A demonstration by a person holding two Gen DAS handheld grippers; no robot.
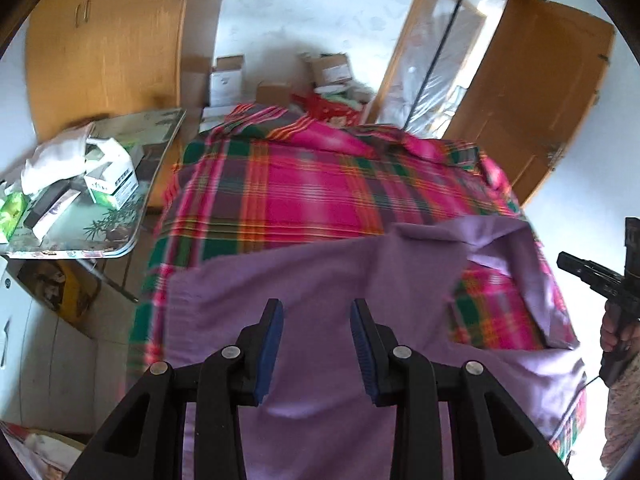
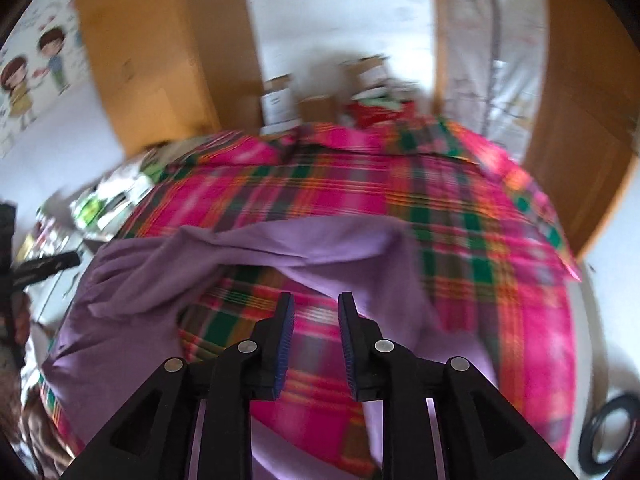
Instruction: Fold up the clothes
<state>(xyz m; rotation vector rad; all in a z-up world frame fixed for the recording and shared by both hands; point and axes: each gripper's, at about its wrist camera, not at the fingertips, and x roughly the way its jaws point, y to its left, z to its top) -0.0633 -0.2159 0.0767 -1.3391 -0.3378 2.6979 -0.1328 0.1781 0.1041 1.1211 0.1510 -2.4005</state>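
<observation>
Lying across the near half of a bed with a pink, green and orange plaid cover [image 1: 304, 184] is a purple garment [image 1: 320, 300], spread flat on its left part and bunched on its right, where a loop of it frames a patch of bare plaid. The left gripper [image 1: 317, 312] hangs over the flat purple cloth with its blue-padded fingers set wide apart and nothing between them. The right gripper [image 2: 316, 308] hovers above the plaid patch inside the loop of the garment, its jaws parted somewhat narrower than the left pair, also empty (both views are blurred, so whether either tip touches the cloth cannot be told). In the left wrist view a hand [image 1: 618, 326] at the right edge grips the black frame of the other tool. To the left of the bed stands a small table [image 1: 132, 236] heaped with boxes and white bags. Far behind the bed sit cardboard boxes [image 1: 228, 76] against a white wall, between a wooden wardrobe [image 1: 108, 44] on the left and an open wooden door [image 1: 536, 84] on the right.
</observation>
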